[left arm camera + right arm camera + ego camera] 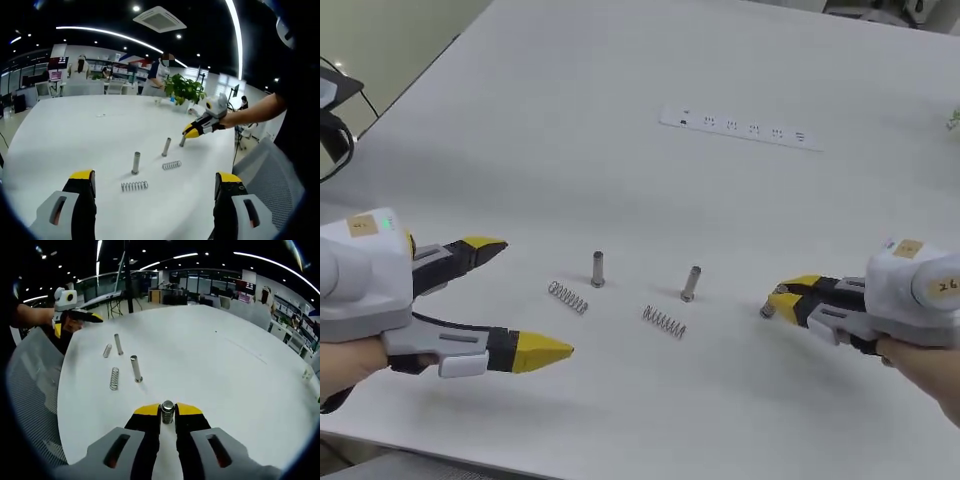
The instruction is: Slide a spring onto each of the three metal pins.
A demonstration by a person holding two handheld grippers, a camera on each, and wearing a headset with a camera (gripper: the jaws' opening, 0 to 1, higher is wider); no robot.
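the left gripper [515, 297] is released: its two yellow-tipped jaws are spread wide apart with nothing between them, and it hovers over the near left part of the white table [620, 80]. the right gripper [782, 297] is clenched on the held pin [167, 411], a short metal pin pinched between its yellow tips. in the right gripper view the pin's round top sticks up between the closed jaws. coils like a spring's seem to wrap it just below the top, though that is too small to be sure of. in the head view this pin pokes out from the tips toward the middle of the table, low over the surface; i cannot tell whether it touches.

between the two grippers, the left pin [598, 268] and the right pin [691, 283] stand on end on the table, apart from each other, both bare. the left spring [567, 297] lies flat just beside the left pin, on its near left side, not touching it. the right spring [663, 321] lies flat near the right pin, also on its near left side and apart from it.

a white power strip [740, 128] lies farther back on the table. in the left gripper view a potted plant [185, 89] stands at the table's far edge.
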